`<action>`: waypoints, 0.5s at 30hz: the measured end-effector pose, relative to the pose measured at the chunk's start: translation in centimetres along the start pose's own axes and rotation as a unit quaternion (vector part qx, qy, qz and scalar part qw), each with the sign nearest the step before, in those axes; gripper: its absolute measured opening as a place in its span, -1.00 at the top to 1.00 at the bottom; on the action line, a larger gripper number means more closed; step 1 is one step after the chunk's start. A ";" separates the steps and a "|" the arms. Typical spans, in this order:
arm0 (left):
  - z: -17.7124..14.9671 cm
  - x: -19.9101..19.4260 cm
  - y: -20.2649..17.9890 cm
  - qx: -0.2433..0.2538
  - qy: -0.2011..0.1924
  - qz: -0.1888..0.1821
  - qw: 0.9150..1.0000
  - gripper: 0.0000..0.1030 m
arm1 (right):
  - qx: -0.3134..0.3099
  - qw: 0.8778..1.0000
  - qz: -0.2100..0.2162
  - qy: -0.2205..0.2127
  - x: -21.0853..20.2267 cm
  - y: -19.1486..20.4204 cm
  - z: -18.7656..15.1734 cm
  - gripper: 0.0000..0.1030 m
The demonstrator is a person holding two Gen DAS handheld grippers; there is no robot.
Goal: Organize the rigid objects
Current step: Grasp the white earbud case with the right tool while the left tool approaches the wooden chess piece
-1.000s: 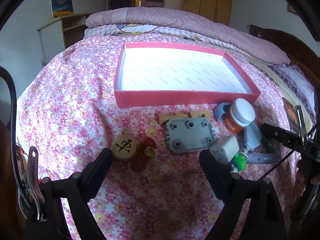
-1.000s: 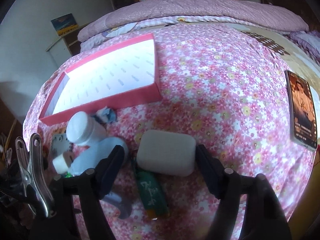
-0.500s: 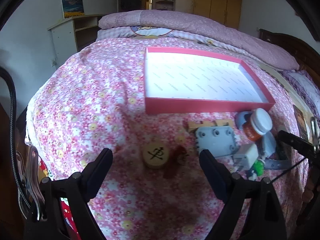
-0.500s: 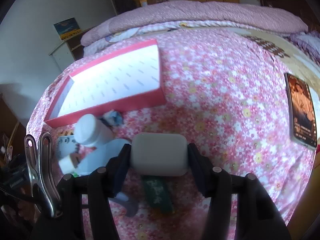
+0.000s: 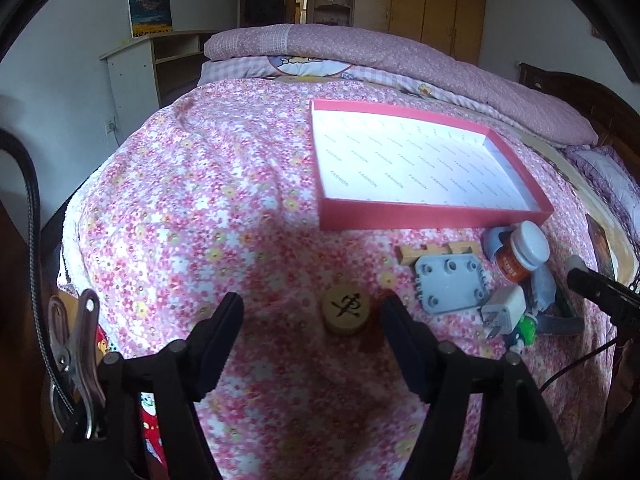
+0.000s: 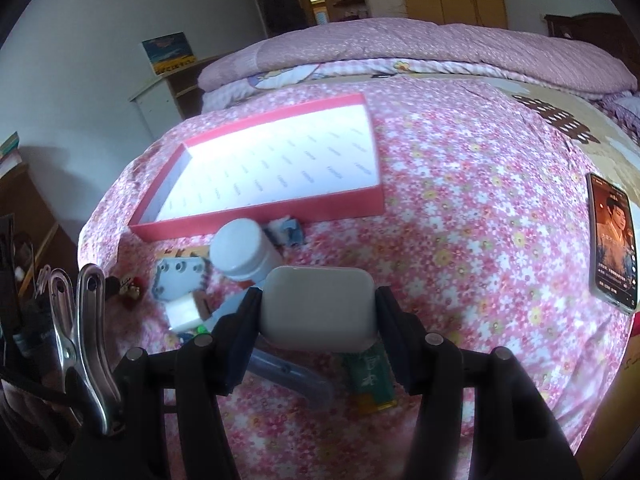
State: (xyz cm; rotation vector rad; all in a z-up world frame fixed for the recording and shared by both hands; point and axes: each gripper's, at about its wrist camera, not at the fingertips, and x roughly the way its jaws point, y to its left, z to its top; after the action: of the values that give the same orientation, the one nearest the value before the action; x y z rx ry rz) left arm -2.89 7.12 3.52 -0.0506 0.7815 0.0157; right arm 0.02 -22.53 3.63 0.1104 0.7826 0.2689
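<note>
My right gripper is shut on a white rounded case and holds it above the flowered bedspread. The empty pink box lies ahead to the left; it also shows in the left wrist view. My left gripper is open and empty, with a round wooden piece between its fingers near the right one. Right of it lie a grey plate with holes, a white charger and an orange bottle with a white cap.
A green tube, a grey tool, a white-capped bottle and a small red figure lie under and left of my right gripper. A phone lies at the right. A wooden block sits before the box. The bed edge drops at left.
My right gripper closed on the white case and lifted it off the bedspread. My left gripper moved left and back, so the wooden piece now sits near its right finger.
</note>
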 end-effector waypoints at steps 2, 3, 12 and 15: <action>-0.1 -0.1 0.3 0.007 -0.004 0.006 1.000 -0.37 | -0.002 1.000 0.003 0.002 0.1 0.1 0.0 -0.12; -0.2 -0.1 0.3 0.013 -0.005 0.012 1.000 -0.32 | -0.001 1.000 0.006 0.004 0.2 0.2 0.0 -0.12; -0.8 1.2 -1.0 0.056 -0.001 -0.001 0.998 -0.18 | 0.001 1.000 0.010 0.010 0.5 0.4 -0.3 -0.12; -1.0 1.8 -1.8 0.081 0.002 0.009 0.997 -0.18 | 0.004 1.000 0.015 0.011 0.5 0.4 -0.3 -0.12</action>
State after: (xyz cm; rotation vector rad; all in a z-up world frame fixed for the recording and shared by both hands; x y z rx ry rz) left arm -2.23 5.22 1.66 0.1102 0.7856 -0.0300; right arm 0.03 -21.98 3.15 0.1273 0.8040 0.2948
